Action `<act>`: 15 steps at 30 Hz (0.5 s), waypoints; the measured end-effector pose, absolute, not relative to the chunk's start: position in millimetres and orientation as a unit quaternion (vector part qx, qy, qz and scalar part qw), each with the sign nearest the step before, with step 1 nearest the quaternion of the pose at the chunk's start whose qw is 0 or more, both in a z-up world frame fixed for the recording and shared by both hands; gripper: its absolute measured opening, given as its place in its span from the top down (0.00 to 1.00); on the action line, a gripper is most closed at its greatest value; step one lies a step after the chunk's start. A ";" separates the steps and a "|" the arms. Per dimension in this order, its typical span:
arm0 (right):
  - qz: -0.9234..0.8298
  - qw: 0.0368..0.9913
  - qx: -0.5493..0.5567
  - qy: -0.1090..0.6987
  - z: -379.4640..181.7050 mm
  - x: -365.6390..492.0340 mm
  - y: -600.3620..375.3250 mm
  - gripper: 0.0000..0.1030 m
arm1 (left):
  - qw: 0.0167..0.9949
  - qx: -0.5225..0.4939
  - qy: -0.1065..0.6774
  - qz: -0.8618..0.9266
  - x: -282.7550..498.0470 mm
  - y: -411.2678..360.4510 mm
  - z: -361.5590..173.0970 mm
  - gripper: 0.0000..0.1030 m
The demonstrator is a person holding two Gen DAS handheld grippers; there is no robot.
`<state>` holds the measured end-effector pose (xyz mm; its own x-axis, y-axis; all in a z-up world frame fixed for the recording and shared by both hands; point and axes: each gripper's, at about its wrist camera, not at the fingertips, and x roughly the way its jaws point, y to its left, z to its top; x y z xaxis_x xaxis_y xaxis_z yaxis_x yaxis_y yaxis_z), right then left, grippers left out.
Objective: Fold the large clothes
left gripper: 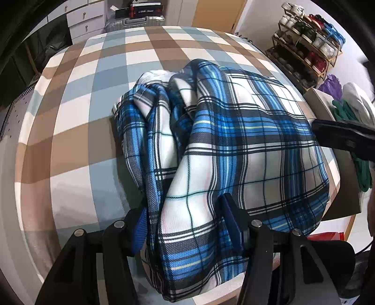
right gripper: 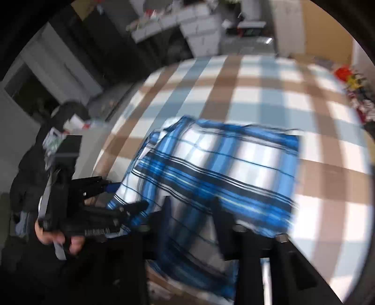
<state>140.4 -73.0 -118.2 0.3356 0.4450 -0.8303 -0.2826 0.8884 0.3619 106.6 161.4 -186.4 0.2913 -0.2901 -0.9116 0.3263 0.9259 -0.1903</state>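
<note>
The blue, white and black plaid fabric garment point(left gripper: 234, 145) sits bunched on my brown, pale blue and white checked tabletop point(left gripper: 70, 117), with deep folds along one side and a flatter panel on the other. My left wrist view is sharp and shows a wooden shoe rack point(left gripper: 304, 47) and a silver suitcase point(left gripper: 138, 22) beyond the table; the right wrist view is smeared by blur but shows a hand point(right gripper: 58, 237) gripping the left claw point(right gripper: 126, 197). The left claw's fingers straddle the cloth's near edge, and I can't tell whether they press it. The right claw point(right gripper: 189, 211) has fabric running between its fingers, pinched there as far as I can judge.
</note>
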 end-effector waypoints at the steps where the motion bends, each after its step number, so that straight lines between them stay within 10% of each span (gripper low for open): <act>1: 0.230 0.807 0.072 0.539 -125.9 147.6 -62.4 0.73 | 0.803 0.021 0.564 -0.192 109.2 157.9 -186.2 0.49; 12: 0.180 0.785 0.088 0.586 -175.7 160.5 -41.2 0.68 | 0.787 0.027 0.579 -0.210 115.6 152.4 -187.7 0.49; 15: 0.194 0.778 0.182 0.569 -161.7 147.6 -83.4 0.44 | 0.784 0.001 0.582 -0.214 115.7 159.5 -187.0 0.49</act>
